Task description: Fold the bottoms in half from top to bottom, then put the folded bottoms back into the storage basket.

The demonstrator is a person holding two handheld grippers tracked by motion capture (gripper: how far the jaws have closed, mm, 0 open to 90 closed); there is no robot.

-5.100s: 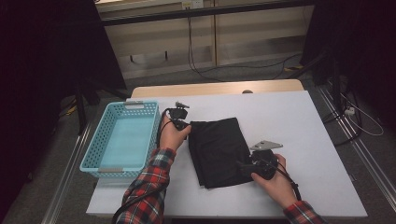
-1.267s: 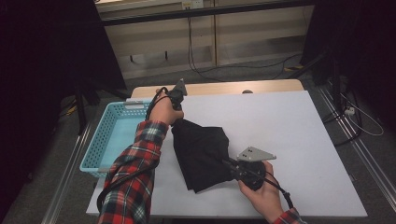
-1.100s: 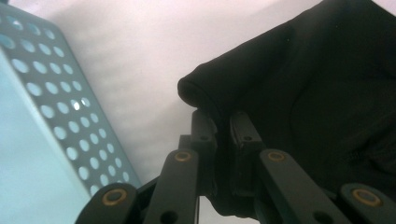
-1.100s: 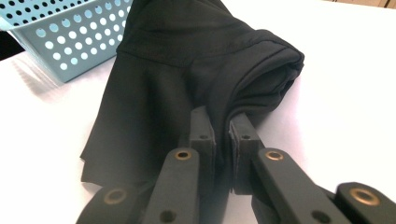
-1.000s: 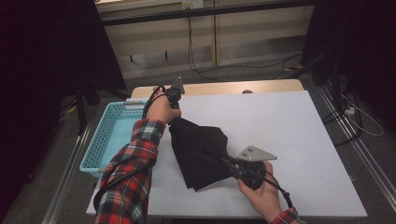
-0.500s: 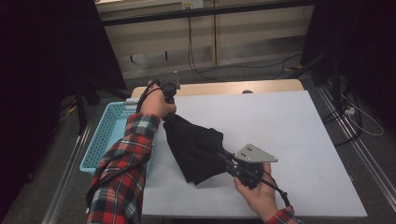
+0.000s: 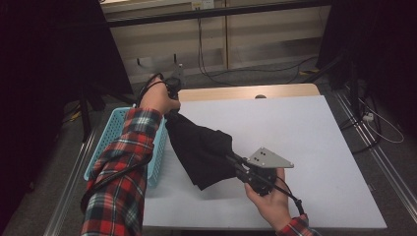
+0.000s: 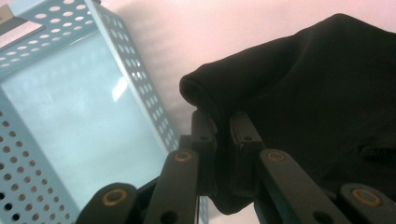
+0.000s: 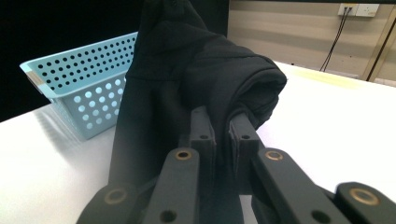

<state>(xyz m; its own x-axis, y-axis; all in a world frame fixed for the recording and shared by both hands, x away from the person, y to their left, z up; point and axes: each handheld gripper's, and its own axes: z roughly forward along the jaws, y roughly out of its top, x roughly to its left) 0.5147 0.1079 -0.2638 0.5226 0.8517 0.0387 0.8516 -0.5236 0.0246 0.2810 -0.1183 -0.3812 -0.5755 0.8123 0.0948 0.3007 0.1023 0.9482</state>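
Both the left gripper (image 7: 173,101) and right gripper (image 7: 235,161) clench opposite ends of the folded black garment (image 7: 201,150) (slung clear of the worktop (image 7: 314,132)), apparently to carry it folded into the blue basket (image 7: 110,142).

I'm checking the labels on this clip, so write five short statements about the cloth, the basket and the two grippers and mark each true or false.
1. Both grippers are clamped on the black cloth. True.
2. The cloth lies flat on the white table. False: it is lifted, hanging between the left gripper and the right gripper.
3. The blue basket holds the cloth. False: the cloth is outside it.
4. The basket stands at the table's left edge. True.
5. The right gripper is higher than the left. False: the left is higher.
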